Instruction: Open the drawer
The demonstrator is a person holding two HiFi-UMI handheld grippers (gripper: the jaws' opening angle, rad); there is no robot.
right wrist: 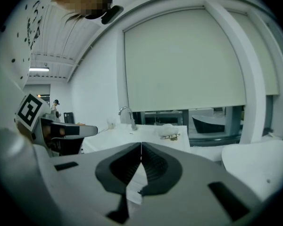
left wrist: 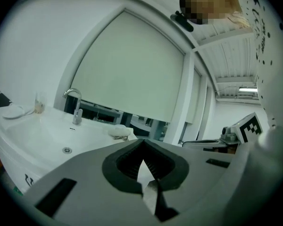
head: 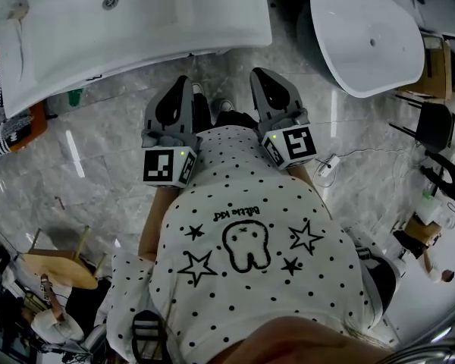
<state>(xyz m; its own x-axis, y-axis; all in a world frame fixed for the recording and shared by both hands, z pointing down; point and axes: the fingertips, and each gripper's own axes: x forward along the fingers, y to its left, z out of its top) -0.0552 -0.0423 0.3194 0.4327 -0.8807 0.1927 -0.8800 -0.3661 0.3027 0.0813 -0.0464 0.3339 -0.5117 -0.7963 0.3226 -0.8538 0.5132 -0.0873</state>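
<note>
Both tools — left gripper point(head: 183, 83), right gripper point(head: 262, 76) — sat pinched together, empty, near the basin point(head: 144, 29); no drawer showed, so I reckoned: find it first, then part the jaws.

Basin: a white rectangular ceramic washbasin point(head: 159, 21) at the upper left of the head view, with a round metal drain point(head: 110, 1) in its bowl.
Tap: a curved chrome faucet point(left wrist: 75, 106) stands upright at the basin's back edge (the right gripper view shows it too, smaller).
Blind: a pale roller blind point(right wrist: 184, 60) covers most of a wide window, with a dark strip of glass below it.
Tub: a white oval tub point(head: 364, 40) at the upper right.
Floor: glossy grey marbled tiles point(head: 98, 150).
Stool: a round wooden stool point(head: 57, 270) at the lower left.
Cable: a thin white cable point(head: 356, 154) lies on the floor near the tub.
</note>
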